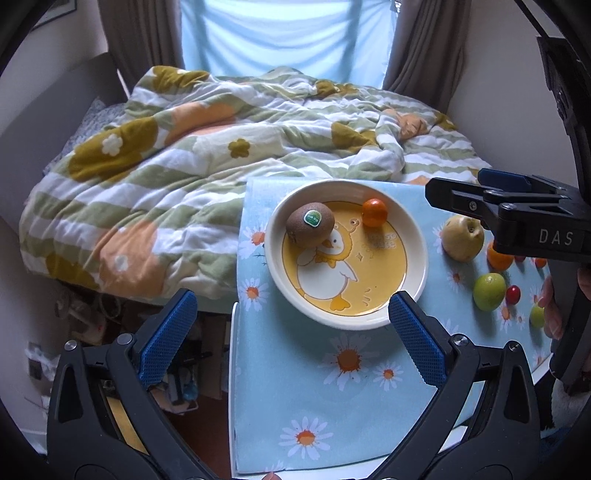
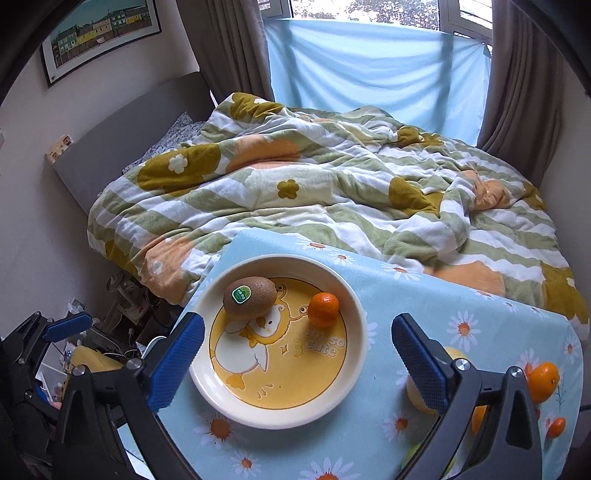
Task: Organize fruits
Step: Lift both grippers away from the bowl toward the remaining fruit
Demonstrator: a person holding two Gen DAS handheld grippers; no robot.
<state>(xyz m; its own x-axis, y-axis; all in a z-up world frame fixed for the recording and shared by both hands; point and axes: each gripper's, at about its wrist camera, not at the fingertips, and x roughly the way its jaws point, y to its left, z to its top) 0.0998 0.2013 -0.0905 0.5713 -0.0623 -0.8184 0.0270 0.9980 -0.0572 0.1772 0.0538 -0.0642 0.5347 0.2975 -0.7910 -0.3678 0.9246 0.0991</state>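
Plate [image 2: 354, 302] on desk [image 2: 369, 435] holds kiwi [image 2: 250, 297] and mandarin [image 2: 323, 310], apart. Left gripper [image 1: 291, 339] and right gripper [image 2: 297, 363]: jaws spread wide, nothing gripped.

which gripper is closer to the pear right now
Right. The right gripper hangs open just above and beside the pear, over the loose fruit. The left gripper is open too, farther off on the other side of the plate.

Rumpled floral quilt [image 2: 332, 199] covers the bed below a daylit, brown-curtained window [image 2: 369, 11].
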